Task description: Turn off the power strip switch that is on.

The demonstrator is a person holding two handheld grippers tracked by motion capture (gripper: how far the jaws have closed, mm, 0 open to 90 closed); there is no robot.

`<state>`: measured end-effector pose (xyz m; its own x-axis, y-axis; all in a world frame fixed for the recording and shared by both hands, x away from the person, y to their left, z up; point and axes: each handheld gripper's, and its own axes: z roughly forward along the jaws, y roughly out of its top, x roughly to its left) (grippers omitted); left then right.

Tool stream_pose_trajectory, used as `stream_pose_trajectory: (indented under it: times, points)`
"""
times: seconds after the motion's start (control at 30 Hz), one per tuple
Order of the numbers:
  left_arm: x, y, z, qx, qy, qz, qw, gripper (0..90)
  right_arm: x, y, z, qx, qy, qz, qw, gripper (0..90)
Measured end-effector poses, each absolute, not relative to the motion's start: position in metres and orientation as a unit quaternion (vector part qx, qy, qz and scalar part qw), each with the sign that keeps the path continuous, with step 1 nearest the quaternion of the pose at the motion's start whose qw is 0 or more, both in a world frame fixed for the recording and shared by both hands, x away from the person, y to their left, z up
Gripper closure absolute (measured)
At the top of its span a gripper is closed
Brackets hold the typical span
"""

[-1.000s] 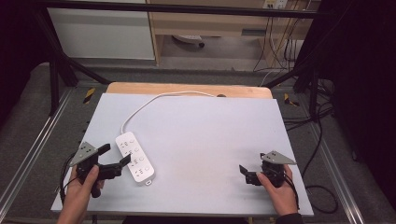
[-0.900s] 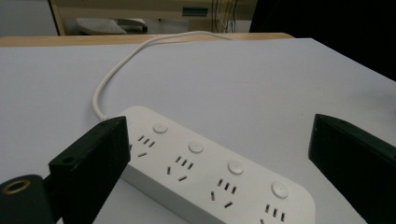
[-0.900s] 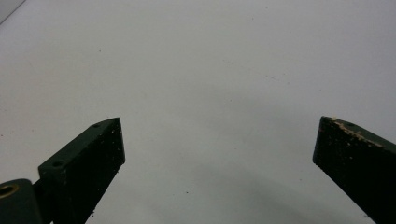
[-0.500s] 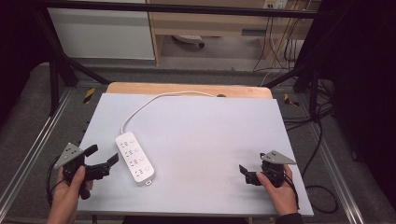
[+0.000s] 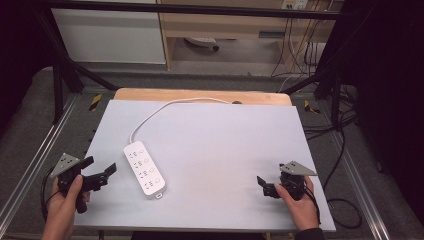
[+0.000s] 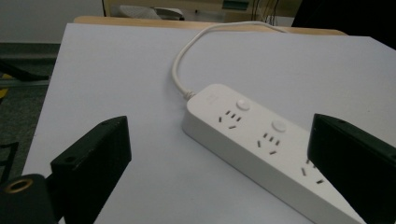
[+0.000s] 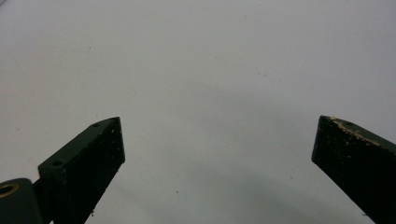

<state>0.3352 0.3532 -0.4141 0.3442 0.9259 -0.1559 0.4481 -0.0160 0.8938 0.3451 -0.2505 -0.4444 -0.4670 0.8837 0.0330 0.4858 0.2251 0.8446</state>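
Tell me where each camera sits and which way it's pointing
High view: above the person's side, looking forward and down at the table, both hands, left gripper, right gripper.
Left gripper view: rides the left gripper, its open fingers framing the power strip.
Right gripper view: rides the right gripper, open fingers over bare tabletop.
Shared: high and left gripper views both show the power strip.

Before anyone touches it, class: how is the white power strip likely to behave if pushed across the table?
The power strip lies flat and looks rigid, so it would probably slide rather than roll or tip. Its cord curves loosely toward the table's far edge, so it likely flexes and drags, perhaps swinging the strip.
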Motion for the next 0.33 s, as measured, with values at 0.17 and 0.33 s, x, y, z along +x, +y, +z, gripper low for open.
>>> stream_pose_trajectory:
  times: [0.17, 0.33]
  points:
    - [0.337, 0.357, -0.417, 0.667, 0.526, 0.251, 0.465, 6.5, 0.349, -0.253, -0.449, 0.472, 0.746, 0.405, 0.238, 3.2]
    - [0.338, 0.353, -0.418, 0.670, 0.522, 0.248, 0.465, 6.5, 0.358, -0.253, -0.462, 0.526, 0.743, 0.341, 0.235, 3.5]
